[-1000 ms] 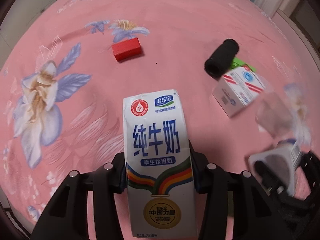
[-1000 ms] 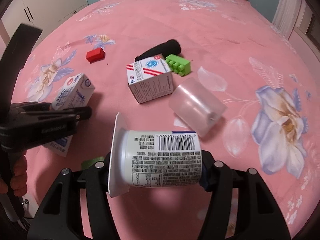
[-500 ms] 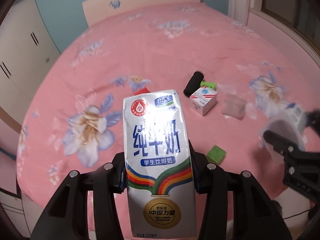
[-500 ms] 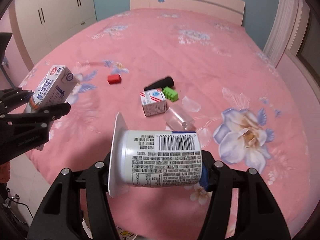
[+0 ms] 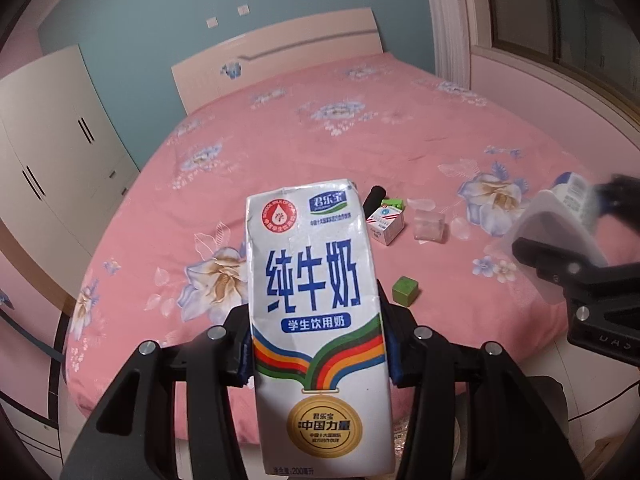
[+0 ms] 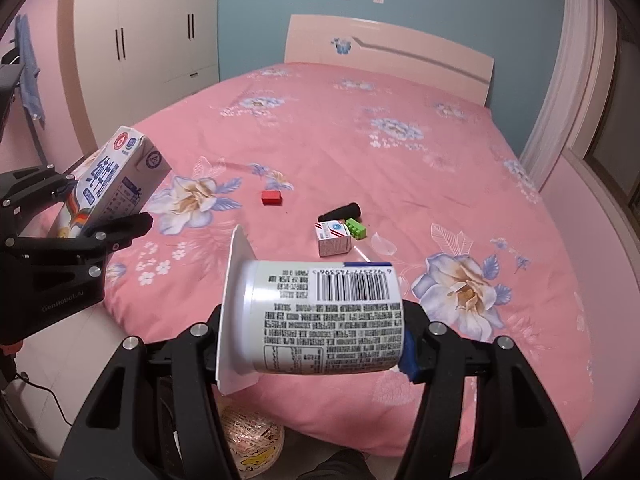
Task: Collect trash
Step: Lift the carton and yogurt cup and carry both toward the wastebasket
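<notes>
My left gripper (image 5: 316,344) is shut on a white milk carton (image 5: 316,300) with blue Chinese lettering, held upright off the foot of the pink bed (image 5: 320,140). It also shows in the right wrist view (image 6: 108,188). My right gripper (image 6: 316,340) is shut on a white yogurt cup (image 6: 320,316) lying sideways, barcode up. The cup also shows blurred in the left wrist view (image 5: 560,220). A small red-and-white box (image 6: 334,236), a clear plastic cup (image 5: 429,225) and a bag with printed pattern (image 6: 252,448) on the floor below are in view.
On the bed lie a red block (image 6: 272,197), a black cylinder (image 6: 340,212), a green studded brick (image 6: 355,227) and a green cube (image 5: 405,290). Wardrobes (image 6: 152,20) stand at the left, a headboard (image 6: 384,56) at the back, a window ledge (image 6: 592,184) at the right.
Both grippers have pulled back and risen away from the bed, still holding the carton and the yogurt cup. The objects on the bed now look small and far.
</notes>
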Demonstrator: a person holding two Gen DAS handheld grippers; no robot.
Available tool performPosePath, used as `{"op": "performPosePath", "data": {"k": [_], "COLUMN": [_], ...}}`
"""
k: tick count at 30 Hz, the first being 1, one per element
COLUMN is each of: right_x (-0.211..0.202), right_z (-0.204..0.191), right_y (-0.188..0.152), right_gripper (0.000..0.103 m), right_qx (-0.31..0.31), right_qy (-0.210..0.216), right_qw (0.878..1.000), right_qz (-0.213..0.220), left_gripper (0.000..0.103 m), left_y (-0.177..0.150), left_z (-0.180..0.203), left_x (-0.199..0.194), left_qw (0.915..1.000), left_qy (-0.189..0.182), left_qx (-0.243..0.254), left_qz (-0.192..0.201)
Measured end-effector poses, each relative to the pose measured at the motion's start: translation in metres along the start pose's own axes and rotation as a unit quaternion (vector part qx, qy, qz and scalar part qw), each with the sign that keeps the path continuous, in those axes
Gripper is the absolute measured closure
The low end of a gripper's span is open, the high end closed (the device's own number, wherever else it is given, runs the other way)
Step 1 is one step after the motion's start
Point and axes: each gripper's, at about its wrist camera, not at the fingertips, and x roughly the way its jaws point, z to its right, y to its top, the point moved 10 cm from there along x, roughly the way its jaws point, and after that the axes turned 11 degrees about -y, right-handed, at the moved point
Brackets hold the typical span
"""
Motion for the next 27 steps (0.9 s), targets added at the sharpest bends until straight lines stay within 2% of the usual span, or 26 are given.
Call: {"op": "performPosePath", "data": {"k": [6,14,19,27], "right_x": [-0.035,-0.056,-0.056,-0.046], "right_z": [-0.007,-0.016,-0.020,-0.034], "right_y": [-0.010,-0.032,-0.047,-0.077], "right_gripper": [0.043,0.043,0.043,0.043], "right_qx": [-0.012,-0.022,-0.024,-0.025], "right_qy": [0.000,0.012,0.014,0.028], "right_qw": [1.000,0.999,0.999,0.999], "right_qz": [0.020,0.023,0.015,-0.008], "left_gripper": [0.053,0.053,0.053,0.053], "left_y": [-0.010,-0.034,-0.050,-0.086], "left_z": [0.009,0.020,0.023,0.023], "left_x": [-0.039,-0.062,-0.066,-0.048], "left_qw": [0.9994,0.9985,0.9982,0.9991], "left_qy": [0.014,0.017,0.015,0.000], "left_qx": [0.021,0.040,0.048,0.043], "left_qz": [0.024,0.034,0.032,0.008]}}
